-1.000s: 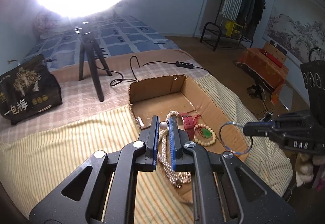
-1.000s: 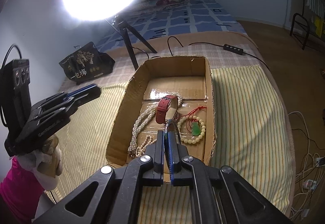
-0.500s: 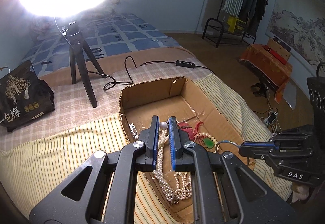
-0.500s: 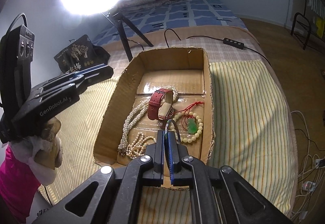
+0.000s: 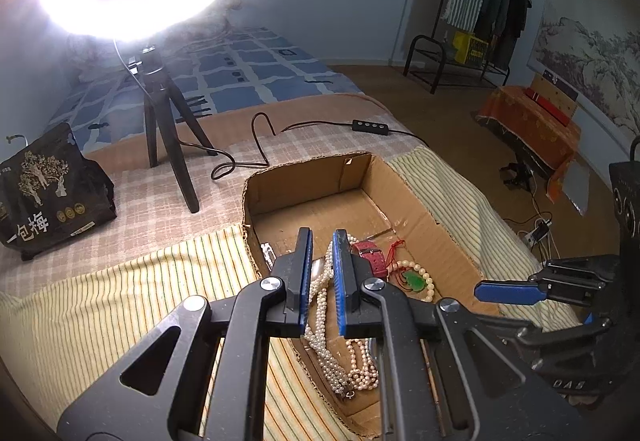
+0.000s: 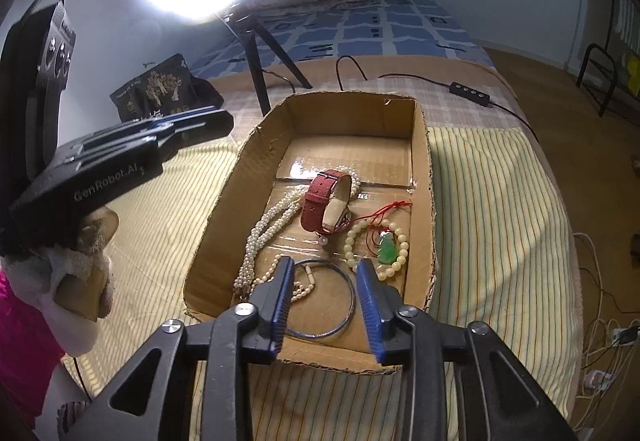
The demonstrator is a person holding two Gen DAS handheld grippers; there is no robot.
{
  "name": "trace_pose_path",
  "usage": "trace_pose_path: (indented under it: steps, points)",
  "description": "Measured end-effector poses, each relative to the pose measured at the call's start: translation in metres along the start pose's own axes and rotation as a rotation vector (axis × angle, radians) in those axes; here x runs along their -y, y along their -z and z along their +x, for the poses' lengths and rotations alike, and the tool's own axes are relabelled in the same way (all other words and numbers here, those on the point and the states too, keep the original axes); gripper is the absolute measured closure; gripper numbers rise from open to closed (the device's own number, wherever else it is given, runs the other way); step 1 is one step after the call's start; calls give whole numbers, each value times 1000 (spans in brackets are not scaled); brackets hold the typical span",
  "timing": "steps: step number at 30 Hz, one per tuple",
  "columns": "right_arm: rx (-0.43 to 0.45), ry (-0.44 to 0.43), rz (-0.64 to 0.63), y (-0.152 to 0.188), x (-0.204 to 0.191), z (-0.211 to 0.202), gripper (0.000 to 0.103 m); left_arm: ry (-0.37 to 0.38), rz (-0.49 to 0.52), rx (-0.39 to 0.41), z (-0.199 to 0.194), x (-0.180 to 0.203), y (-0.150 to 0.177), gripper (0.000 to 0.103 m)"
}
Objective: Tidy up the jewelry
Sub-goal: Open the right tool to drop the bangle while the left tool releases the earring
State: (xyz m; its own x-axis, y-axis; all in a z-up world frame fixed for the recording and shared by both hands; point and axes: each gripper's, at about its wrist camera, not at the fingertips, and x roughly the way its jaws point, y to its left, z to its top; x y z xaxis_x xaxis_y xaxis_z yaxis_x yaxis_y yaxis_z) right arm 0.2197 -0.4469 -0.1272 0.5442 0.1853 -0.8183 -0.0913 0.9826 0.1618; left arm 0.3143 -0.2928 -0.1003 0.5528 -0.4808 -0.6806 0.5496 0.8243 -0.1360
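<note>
An open cardboard box sits on a striped cloth. It holds a pearl necklace, a red watch and a bead bracelet with a green pendant. A thin clear bangle lies flat on the box floor at its near end. My right gripper hangs just over the bangle. Its jaws are opening and stand either side of the ring without pressing on it. My left gripper is shut with nothing in it, over the box's left wall; the pearl necklace shows behind its fingers.
A ring light on a black tripod stands behind the box, and its cable and controller run across the bed. A black printed bag lies at the far left. The bed's edge drops to the floor on the right.
The right gripper came down into the box with the bangle, then its jaws parted. The bangle now lies on the box floor. The left gripper has stayed shut and hardly moved.
</note>
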Motion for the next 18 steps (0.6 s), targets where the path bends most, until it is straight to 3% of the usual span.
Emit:
trace_pose_path:
  steps: [8,10,12,16,18]
  points:
    - [41,50,-1,0,-5,-11,24,-10,0,15,-16,-1,1,94]
    - [60,65,3,1,-6,-16,20,-12,4,23,-21,-1,0,72]
    - [70,71,3,2,-7,-19,18,-24,9,47,-28,0,0,61]
    - [90,89,7,5,-10,-30,15,-27,11,63,-40,2,-2,59]
    - [103,100,11,6,-12,-36,13,-33,11,74,-47,3,-3,52]
